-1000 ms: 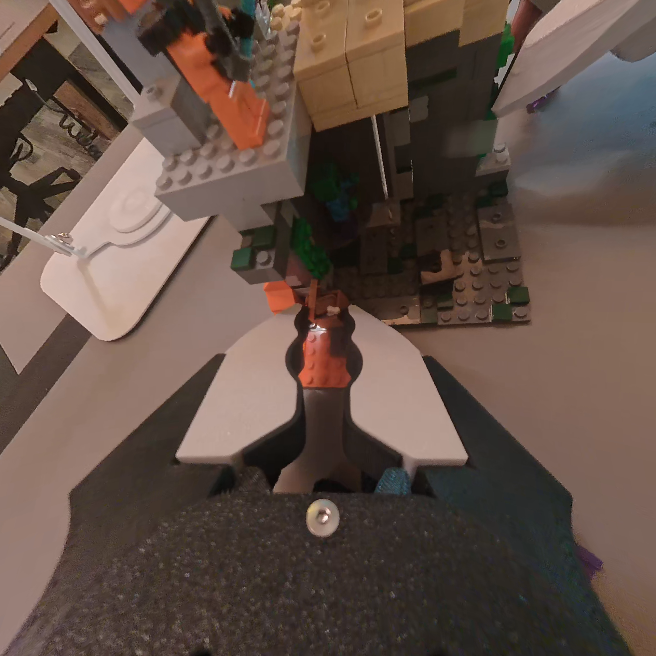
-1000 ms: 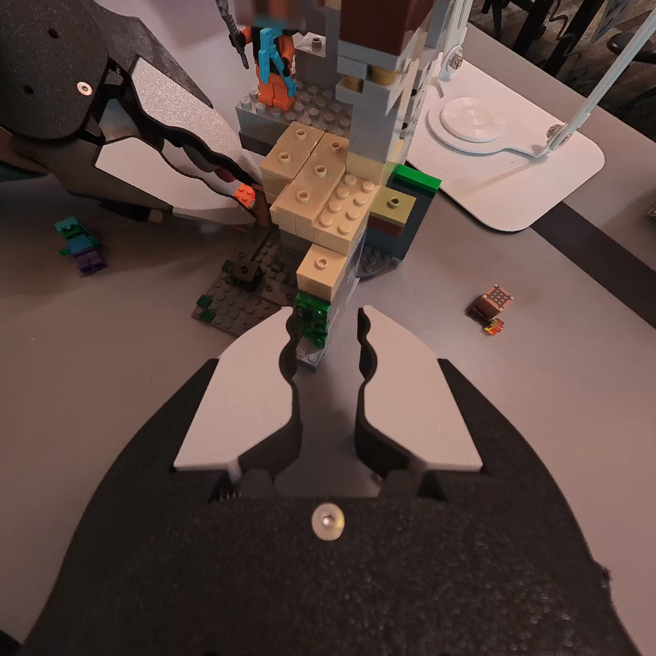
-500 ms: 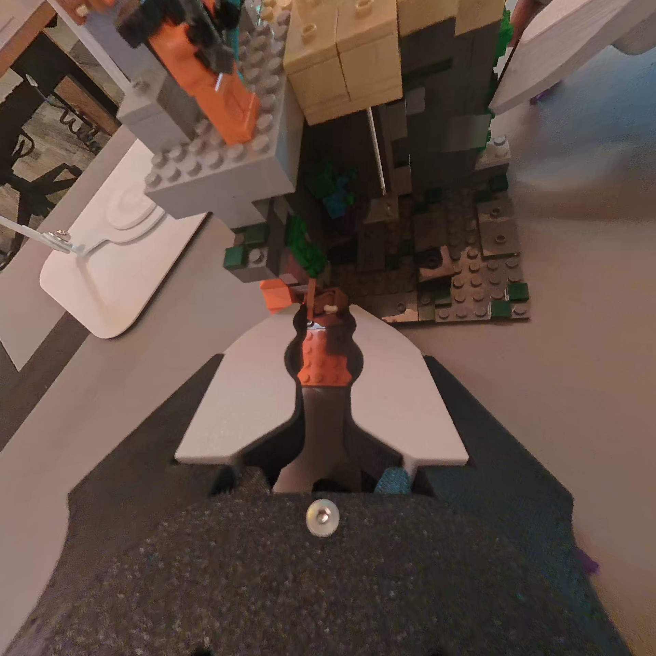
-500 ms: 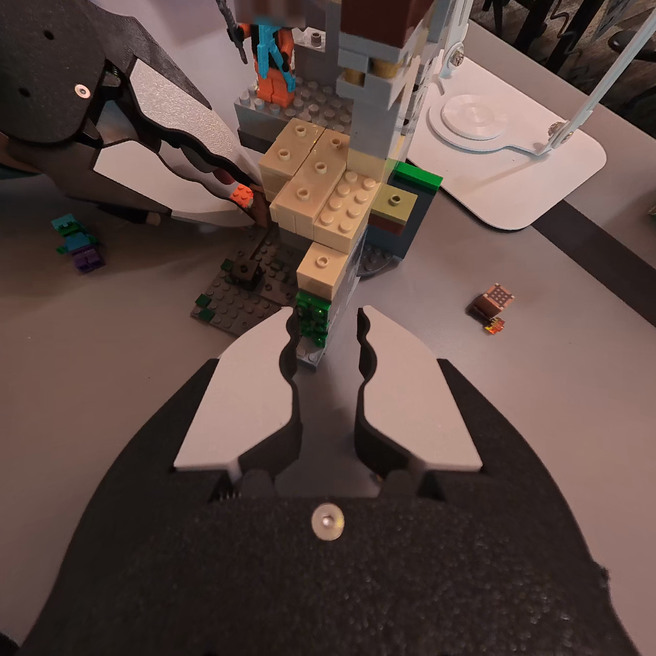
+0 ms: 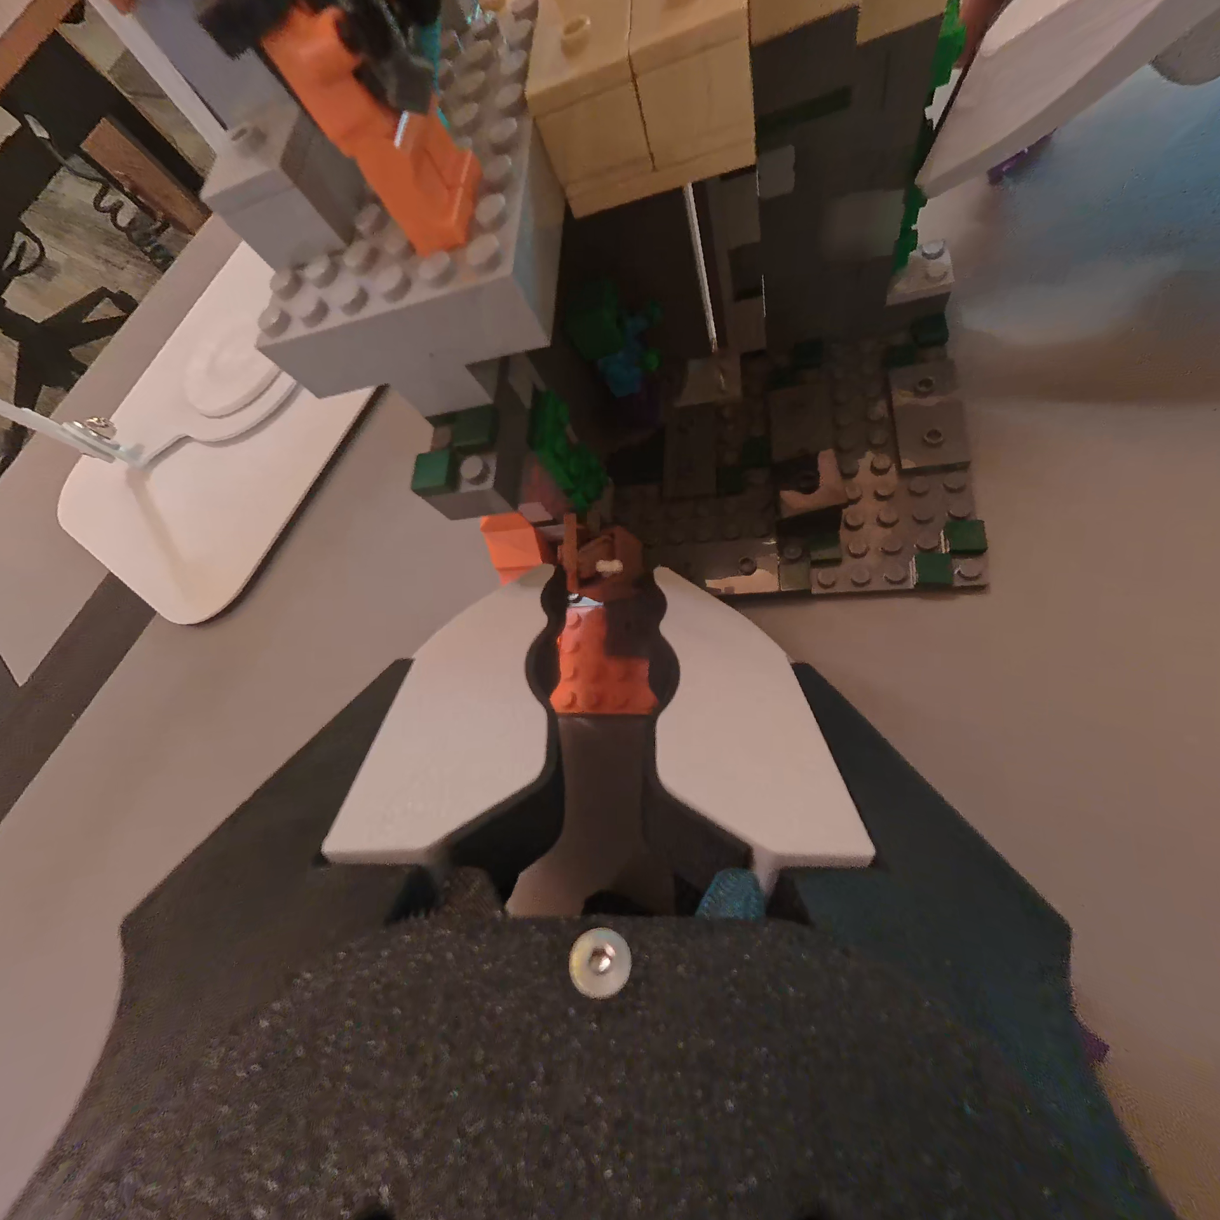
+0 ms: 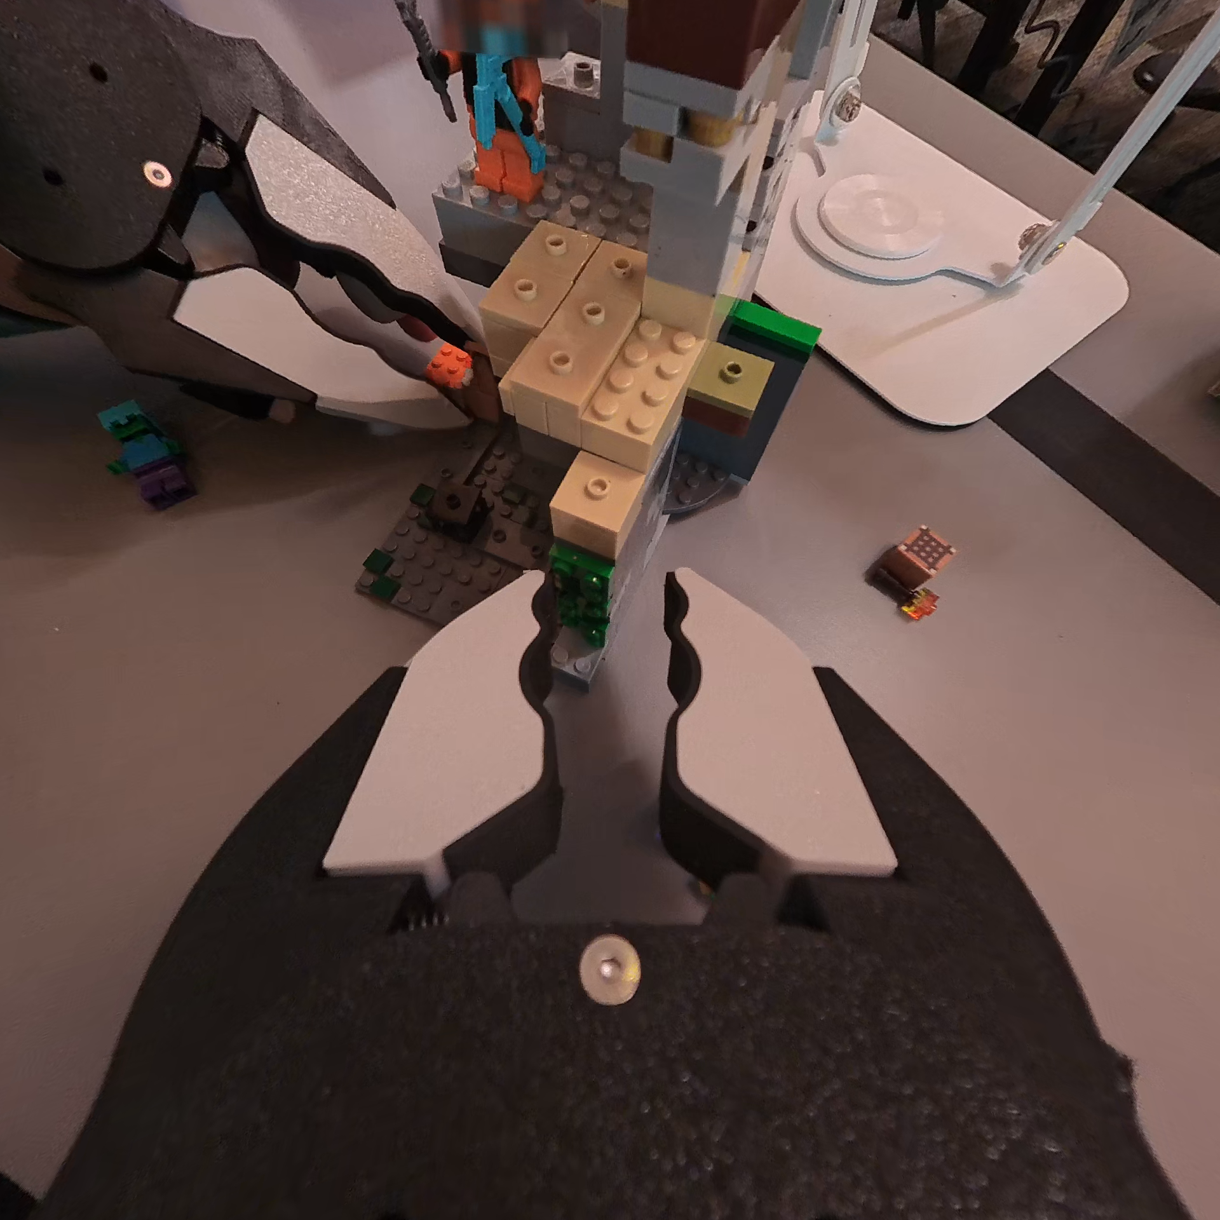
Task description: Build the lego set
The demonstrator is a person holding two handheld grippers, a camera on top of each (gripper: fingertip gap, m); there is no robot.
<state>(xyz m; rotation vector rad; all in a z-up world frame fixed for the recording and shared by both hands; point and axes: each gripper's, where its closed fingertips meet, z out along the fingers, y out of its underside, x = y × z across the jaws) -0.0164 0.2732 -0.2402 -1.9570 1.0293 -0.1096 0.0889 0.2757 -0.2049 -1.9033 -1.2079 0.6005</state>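
Note:
The lego model (image 6: 614,370) has tan bricks, a grey platform with an orange figure (image 6: 505,132) and a dark studded baseplate (image 5: 878,521). My left gripper (image 5: 601,584) is shut on an orange and brown lego piece (image 5: 597,667), with its brown tip at the baseplate's near left corner, beside an orange brick (image 5: 511,544). The left gripper also shows in the right wrist view (image 6: 455,389), pressed against the model's side. My right gripper (image 6: 606,587) is open and straddles the model's grey corner plate (image 6: 577,663) under green foliage (image 6: 581,587).
A white stand base (image 6: 924,317) lies behind the model; it also shows in the left wrist view (image 5: 198,462). A green zombie figure (image 6: 142,455) lies on the grey table on the left. A small brown block with a flame (image 6: 914,564) lies on the right. The tips of one gripper are about 12 centimeters away from the tips of the other. Both grippers' tips are roughly 20 centimeters from the white stand base (image 6: 924,317).
The left gripper has shifted slightly at the model's base, still holding the orange and brown piece. The right gripper has not visibly moved.

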